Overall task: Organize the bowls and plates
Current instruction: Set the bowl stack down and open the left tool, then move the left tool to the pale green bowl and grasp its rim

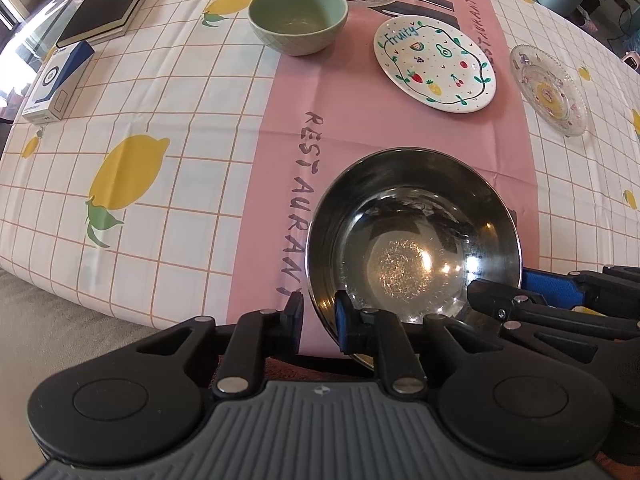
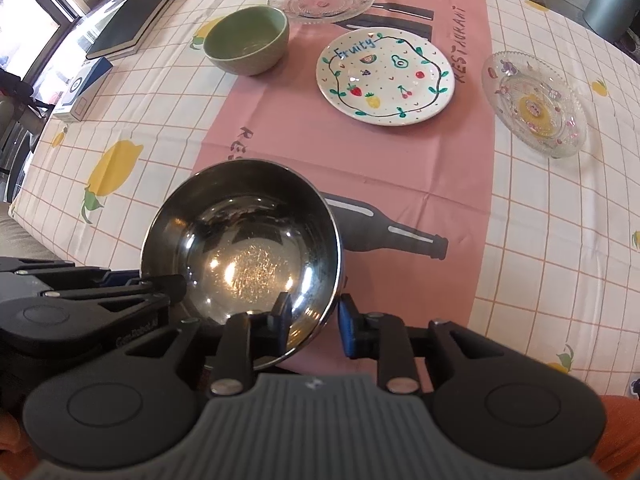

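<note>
White plate (image 2: 386, 80) reads "Fruity"; tablecloth (image 1: 160, 128) reads "RESTAURANT" x2.

steel bowl (image 1: 414, 236) upright, near | green bowl (image 1: 298, 18) far | fruit plate (image 1: 435, 65)

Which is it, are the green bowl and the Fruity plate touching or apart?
Apart. The right wrist view shows a strip of pink tablecloth between the green bowl and the Fruity plate.
</note>
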`<state>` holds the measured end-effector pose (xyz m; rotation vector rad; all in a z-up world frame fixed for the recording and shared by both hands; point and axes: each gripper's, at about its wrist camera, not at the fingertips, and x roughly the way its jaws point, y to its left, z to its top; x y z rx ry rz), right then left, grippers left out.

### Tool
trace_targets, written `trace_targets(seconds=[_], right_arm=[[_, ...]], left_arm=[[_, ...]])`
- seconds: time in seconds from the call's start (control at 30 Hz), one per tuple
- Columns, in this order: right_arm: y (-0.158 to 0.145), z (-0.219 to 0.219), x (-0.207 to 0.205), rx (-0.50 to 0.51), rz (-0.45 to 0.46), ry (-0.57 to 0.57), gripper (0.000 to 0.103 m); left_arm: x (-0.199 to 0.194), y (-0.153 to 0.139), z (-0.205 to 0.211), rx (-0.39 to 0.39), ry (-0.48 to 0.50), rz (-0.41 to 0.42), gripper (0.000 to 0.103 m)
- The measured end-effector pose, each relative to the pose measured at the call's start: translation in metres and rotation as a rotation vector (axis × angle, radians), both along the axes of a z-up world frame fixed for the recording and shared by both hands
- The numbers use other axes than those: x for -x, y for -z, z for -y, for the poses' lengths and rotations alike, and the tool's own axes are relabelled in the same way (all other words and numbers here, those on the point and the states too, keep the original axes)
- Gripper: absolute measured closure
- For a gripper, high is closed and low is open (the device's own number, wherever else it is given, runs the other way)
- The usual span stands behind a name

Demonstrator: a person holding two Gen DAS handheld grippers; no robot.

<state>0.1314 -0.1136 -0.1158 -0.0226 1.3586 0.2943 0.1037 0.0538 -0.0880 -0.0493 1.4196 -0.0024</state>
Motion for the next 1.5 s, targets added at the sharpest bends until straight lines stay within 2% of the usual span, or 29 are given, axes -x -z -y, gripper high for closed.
trace_targets(seconds=[0.23, 0.47, 0.6, 0.83, 0.93, 1.0, 1.1, 1.2, 1.4, 1.5], right_arm=[[-0.002, 0.006, -0.001, -0.015, -0.009, 0.014, 0.071], [-0.008, 0.015, -0.007, -0.067, -0.03, 0.04, 0.071], [-0.018, 0.019, -0.011, -0.084, -0.011, 0.053, 0.071], [-0.035, 0.015, -0.014, -0.093, 0.084, 0.052, 0.071], [-0.036, 0.01, -0.018, -0.096, 0.105, 0.042, 0.069], [-0.035, 0.009, -0.022, -0.103, 0.107, 0.048, 0.064], [-0.034, 0.005, -0.031, -0.112, 0.131, 0.061, 0.064], [-0.037, 0.001, -0.039, -0.115, 0.198, 0.063, 0.064], [-0.042, -0.003, -0.061, -0.048, 0.358, 0.106, 0.064], [-0.036, -0.002, -0.077, -0.07, 0.359, 0.132, 0.064]], left_arm=[[0.001, -0.008, -0.007, 0.012, -0.003, 0.021, 0.077], [0.002, -0.021, -0.014, 0.023, 0.047, 0.078, 0.076], [0.003, -0.033, -0.017, 0.021, 0.089, 0.16, 0.076], [-0.008, -0.049, -0.031, 0.067, 0.077, 0.271, 0.076], [-0.015, -0.054, -0.037, 0.066, 0.072, 0.308, 0.076], [-0.021, -0.056, -0.04, 0.066, 0.072, 0.328, 0.076], [-0.03, -0.058, -0.045, 0.055, 0.079, 0.372, 0.077], [-0.038, -0.057, -0.047, 0.032, 0.093, 0.419, 0.077], [-0.061, -0.049, -0.054, 0.021, 0.101, 0.482, 0.076], [-0.074, -0.044, -0.06, 0.035, 0.093, 0.497, 0.075]])
